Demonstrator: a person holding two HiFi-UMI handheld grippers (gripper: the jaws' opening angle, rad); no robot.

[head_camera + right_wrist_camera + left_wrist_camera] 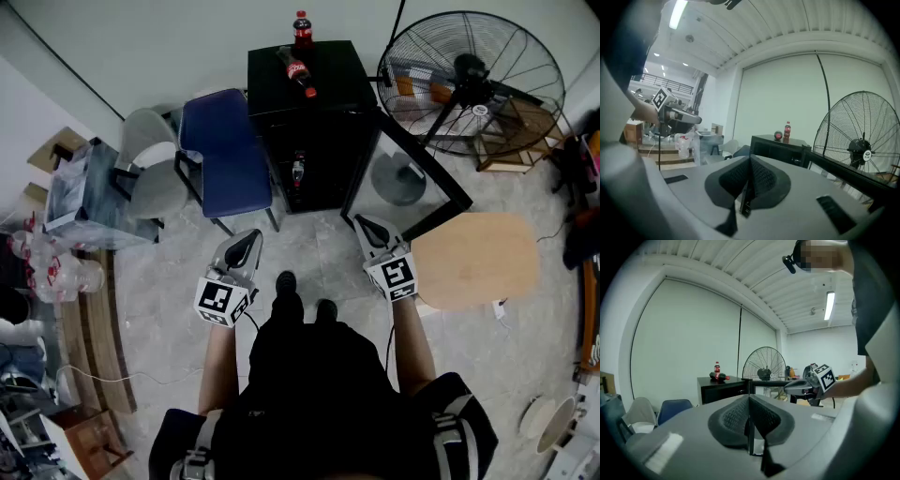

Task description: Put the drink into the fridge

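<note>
A black mini fridge (314, 112) stands ahead with its glass door (412, 178) swung open to the right. On its top one cola bottle (302, 28) stands upright and another (296, 71) lies on its side. A third small bottle (297, 172) shows inside the fridge. My left gripper (249, 236) and right gripper (365, 224) hang side by side in front of the fridge, well short of it, both shut and empty. The left gripper view shows the fridge (723, 387), both top bottles (716, 369) and the right gripper (806, 386). The right gripper view shows the fridge (780, 147) and the upright bottle (787, 130).
A blue chair (223, 155) and a grey chair (150, 173) stand left of the fridge. A large floor fan (469, 80) is at the back right. A round wooden tabletop (473, 258) sits just right of my right gripper. Bottles and boxes (52, 267) crowd the left.
</note>
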